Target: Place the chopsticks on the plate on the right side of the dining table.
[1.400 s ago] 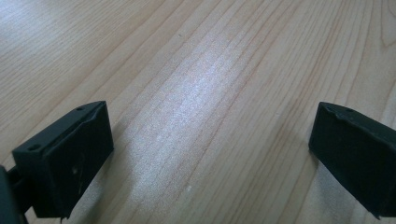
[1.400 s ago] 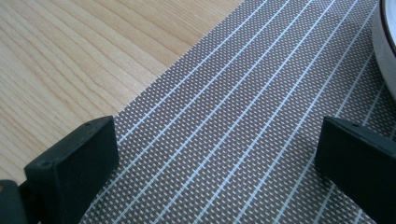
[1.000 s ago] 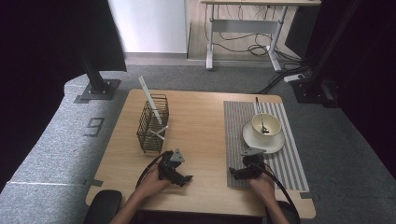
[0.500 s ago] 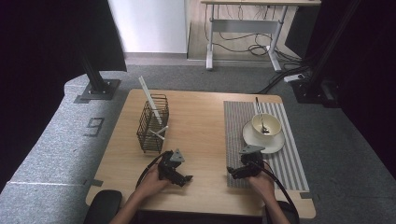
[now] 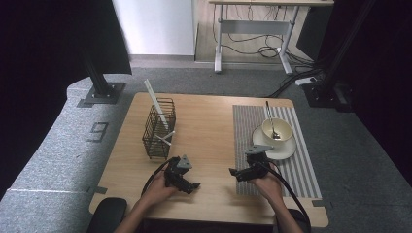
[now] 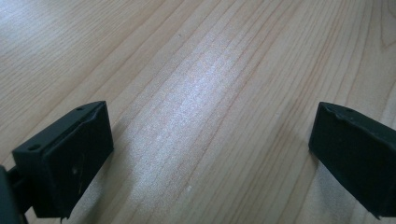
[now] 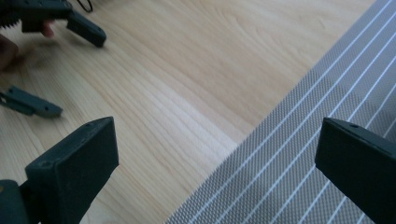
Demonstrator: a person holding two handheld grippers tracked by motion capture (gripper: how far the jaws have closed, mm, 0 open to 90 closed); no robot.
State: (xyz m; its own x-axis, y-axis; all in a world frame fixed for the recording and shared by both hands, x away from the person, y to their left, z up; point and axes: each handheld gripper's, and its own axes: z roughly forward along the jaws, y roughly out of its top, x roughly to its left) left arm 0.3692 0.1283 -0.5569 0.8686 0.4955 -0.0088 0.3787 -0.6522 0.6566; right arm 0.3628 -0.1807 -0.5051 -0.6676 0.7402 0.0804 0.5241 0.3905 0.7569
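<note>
I hold both grippers low over the near edge of the counter point(image 5: 209, 126). The left gripper point(image 5: 190, 184) has its fingers point(image 6: 70, 154) spread wide with only bare wood between them. The right gripper point(image 5: 235, 173) also has its fingers point(image 7: 74, 163) spread wide, straddling the left border of the striped placemat point(image 5: 301, 165). The nearest item, a cup point(image 5: 277, 130) with a spoon point(image 5: 270, 119) standing in it, sits on a saucer point(image 5: 286, 148) on that placemat, near and beyond the right gripper. A wire basket point(image 5: 156, 131) stands beyond the left gripper.
</note>
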